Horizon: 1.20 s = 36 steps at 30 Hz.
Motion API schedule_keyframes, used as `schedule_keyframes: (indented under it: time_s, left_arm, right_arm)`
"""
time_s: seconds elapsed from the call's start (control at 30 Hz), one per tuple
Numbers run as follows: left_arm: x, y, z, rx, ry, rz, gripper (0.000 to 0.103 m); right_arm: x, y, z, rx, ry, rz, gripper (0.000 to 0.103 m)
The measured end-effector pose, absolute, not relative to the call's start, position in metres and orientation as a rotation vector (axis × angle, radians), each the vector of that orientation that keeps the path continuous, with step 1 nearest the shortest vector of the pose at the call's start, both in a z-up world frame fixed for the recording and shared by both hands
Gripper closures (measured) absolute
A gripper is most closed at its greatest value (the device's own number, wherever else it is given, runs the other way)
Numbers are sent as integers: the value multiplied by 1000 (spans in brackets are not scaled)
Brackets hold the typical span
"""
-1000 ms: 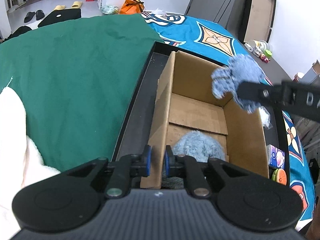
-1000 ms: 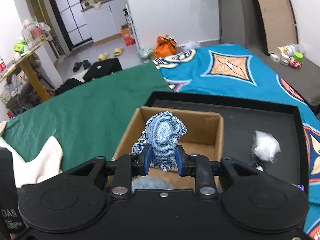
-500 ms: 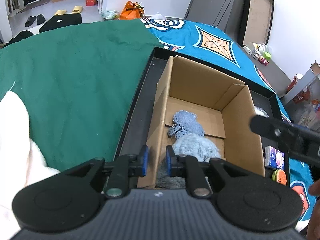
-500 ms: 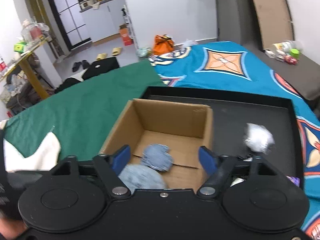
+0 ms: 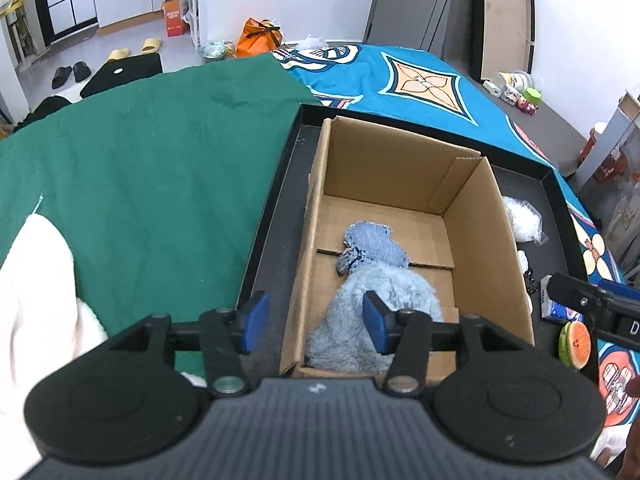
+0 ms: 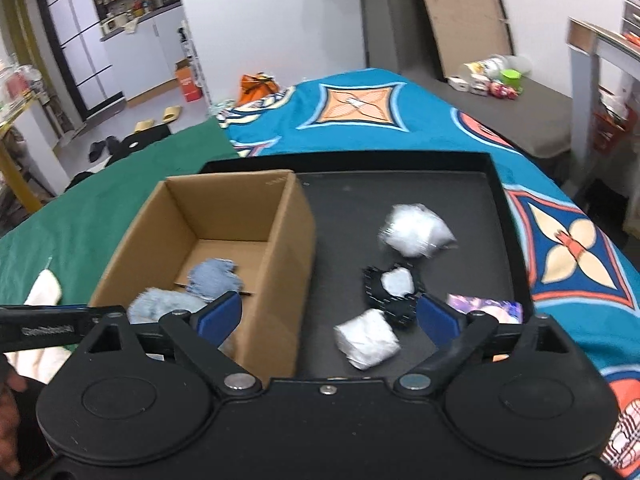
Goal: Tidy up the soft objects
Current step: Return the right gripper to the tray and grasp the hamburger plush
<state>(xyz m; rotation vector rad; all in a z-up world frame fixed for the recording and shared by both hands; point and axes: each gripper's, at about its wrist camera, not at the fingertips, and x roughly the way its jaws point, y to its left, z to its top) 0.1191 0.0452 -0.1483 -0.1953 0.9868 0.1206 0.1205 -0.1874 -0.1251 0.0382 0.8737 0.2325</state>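
Loads of background clutter here. The bed has a plain green cloth (image 5: 132, 168) on one half and a teal blanket with orange diamond patterns (image 6: 360, 108) on the other. On the floor past it there's an orange bag (image 5: 258, 34), a pair of yellow slippers (image 5: 134, 49), a pair of black slippers (image 5: 71, 74) and a small orange cardboard carton (image 5: 175, 19) against the wall. A big brown board in a black frame (image 5: 506, 20) leans on the far wall, with small jars and toys (image 6: 490, 76) sitting on a grey ledge just below it.
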Motion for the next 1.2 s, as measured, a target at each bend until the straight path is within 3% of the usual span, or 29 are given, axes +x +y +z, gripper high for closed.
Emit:
schedule_keyframes:
  time_s: [0.77, 0.97, 1.07, 1.13, 1.2]
  left_arm:
    - [127, 18, -150, -32, 1032, 168, 35]
    - [128, 13, -150, -4, 1035, 179, 35]
    - [128, 11, -150, 3, 1036, 183, 35]
    - [128, 11, -150, 5, 1037, 183, 35]
    - [128, 11, -150, 8, 1038, 183, 35]
  right_arm:
    - [121, -258, -183, 46, 1018, -74, 10]
    - [123, -265, -198, 52, 1065, -108, 21]
    - [126, -271, -207, 86, 1111, -125, 32]
    - [129, -279, -214, 134, 1139, -147, 44]
    - [130, -282, -218, 156, 1156, -148, 49]
